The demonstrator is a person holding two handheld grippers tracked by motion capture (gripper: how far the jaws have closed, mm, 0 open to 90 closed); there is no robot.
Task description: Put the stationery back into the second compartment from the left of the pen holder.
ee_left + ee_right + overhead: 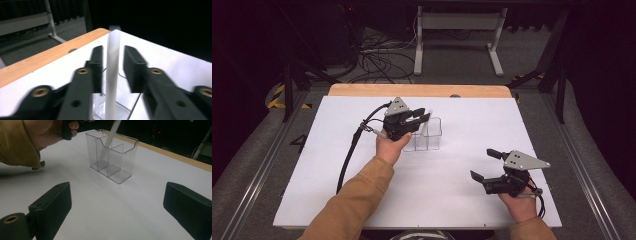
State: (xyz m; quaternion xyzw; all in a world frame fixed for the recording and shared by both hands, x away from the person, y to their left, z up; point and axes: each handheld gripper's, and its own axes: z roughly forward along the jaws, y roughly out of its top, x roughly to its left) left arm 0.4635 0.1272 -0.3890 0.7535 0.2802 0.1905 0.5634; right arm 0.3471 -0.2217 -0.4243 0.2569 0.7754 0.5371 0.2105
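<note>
A clear plastic organizer (432, 137) (117, 157) with several compartments stands mid-table. A white stick (112, 75) (110, 136) leans in its rear compartment, lower end inside. My left gripper (426, 116) (113, 48) hovers over the organizer with its jaws on either side of the stick; a thin gap shows on each side, so it is open. My right gripper (483, 164) (117, 195) rests low near the table's front right, wide open with nothing in it, pointing at the organizer from a distance.
The white table top (452, 200) has a wooden strip (362, 90) along its far edge. A person's hand (37, 135) and tan sleeve (357, 200) hold the left gripper. Cables and a white stand (457, 30) lie on the floor beyond.
</note>
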